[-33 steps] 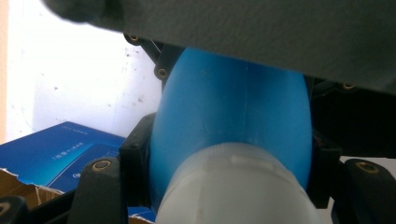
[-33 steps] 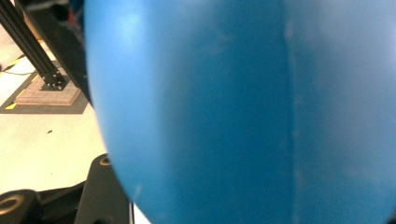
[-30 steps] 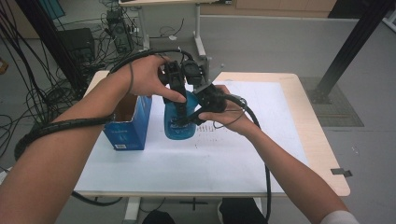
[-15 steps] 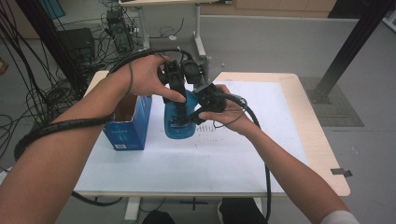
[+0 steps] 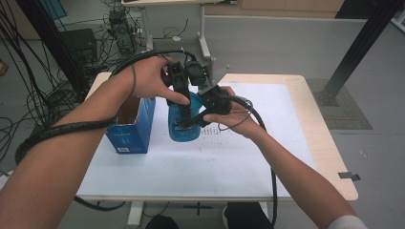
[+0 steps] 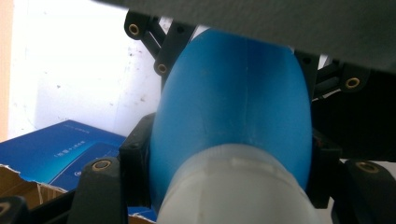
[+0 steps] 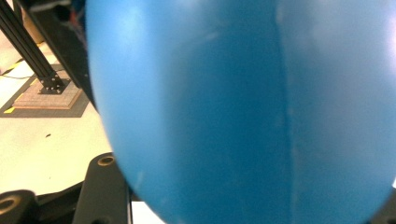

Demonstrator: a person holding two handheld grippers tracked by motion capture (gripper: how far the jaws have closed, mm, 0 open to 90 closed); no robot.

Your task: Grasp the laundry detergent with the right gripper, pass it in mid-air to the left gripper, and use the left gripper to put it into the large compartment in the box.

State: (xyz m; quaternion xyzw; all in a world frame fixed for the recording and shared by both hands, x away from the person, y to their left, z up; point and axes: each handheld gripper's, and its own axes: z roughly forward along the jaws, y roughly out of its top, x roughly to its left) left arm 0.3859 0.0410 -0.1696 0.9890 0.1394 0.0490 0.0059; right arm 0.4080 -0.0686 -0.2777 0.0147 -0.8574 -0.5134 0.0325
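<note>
Near the middle of the white surface, a blue bottle stands upright, just right of an open blue box. Both claws meet on it. The left claw comes down from above onto the bottle's upper part; in the left gripper view its black jaws sit to either side of the bottle, pressed against the blue body just past the white cap, so it is clenched on the bottle. The right claw reaches in from the right, level with the bottle's body. In the right gripper view the bottle lies right between the jaws, very close to the camera, with one jaw showing at its lower left edge; this claw also grasps the bottle. The left hand sits above the box's far end, the right hand just right of the bottle. The box shows below and left of the bottle in the left gripper view, its torn cardboard flap open.
</note>
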